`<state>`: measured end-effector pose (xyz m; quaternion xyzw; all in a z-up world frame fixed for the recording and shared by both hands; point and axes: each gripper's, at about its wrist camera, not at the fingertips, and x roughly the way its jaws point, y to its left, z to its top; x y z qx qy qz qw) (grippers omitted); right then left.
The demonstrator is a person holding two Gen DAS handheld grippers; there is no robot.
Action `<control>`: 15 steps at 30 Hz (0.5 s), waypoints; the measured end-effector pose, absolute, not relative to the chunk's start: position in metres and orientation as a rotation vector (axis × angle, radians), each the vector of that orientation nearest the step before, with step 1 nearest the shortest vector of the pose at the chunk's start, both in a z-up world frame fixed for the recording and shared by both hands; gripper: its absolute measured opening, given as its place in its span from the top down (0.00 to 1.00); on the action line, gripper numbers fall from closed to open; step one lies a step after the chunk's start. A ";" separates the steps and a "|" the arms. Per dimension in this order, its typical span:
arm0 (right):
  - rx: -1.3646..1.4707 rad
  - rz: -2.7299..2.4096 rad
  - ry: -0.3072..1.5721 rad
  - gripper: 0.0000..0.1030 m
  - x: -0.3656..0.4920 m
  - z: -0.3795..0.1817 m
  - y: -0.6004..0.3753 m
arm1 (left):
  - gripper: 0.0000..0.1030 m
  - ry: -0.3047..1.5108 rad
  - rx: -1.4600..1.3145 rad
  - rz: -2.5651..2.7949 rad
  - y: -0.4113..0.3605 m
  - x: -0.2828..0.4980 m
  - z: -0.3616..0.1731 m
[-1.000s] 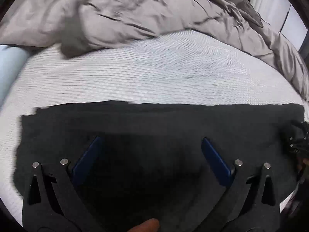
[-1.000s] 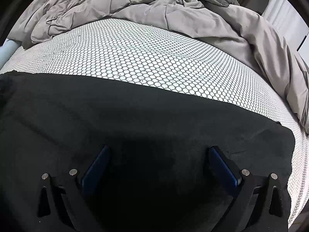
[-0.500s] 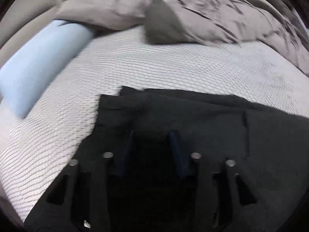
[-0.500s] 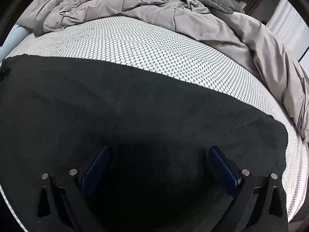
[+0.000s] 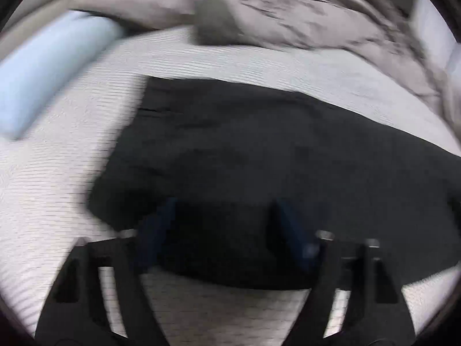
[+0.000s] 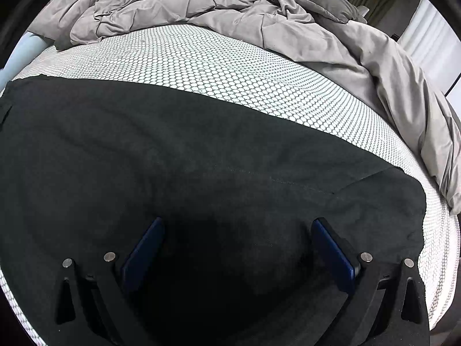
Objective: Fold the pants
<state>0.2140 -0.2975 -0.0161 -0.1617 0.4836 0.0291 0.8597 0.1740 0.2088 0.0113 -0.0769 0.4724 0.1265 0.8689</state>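
With the pants laid flat on the bed, both tools sat over the dark cloth rather than on it. Right gripper: jaws wide apart, nothing between the pads, hovering over the pants near their right-hand end, which stopped short of the grey duvet. Left gripper: view blurred, jaws partway apart and just been opening, only loose cloth under them, no pinch visible. It sat at the near edge of the pants close to their left-hand end, where the cloth looked doubled in stepped layers; that end lay nearest the pale blue bolster. My read: the pants were spread flat so a fold could be made across them, and the left tool was lining up on the near-left corner for a regrip. Long axis of the pants ran left to right across the bed, roughly parallel to the edge of the duvet, one end toward the bolster. Which end was the waist I couldn't tell.
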 end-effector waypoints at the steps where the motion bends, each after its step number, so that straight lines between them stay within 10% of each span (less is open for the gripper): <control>1: -0.339 0.062 1.016 0.01 0.213 -0.016 -0.298 | 0.45 0.978 -0.167 0.301 0.215 0.169 0.015; 15: -0.339 0.057 1.018 0.01 0.206 -0.015 -0.299 | 0.37 1.020 0.019 0.157 0.140 0.139 0.006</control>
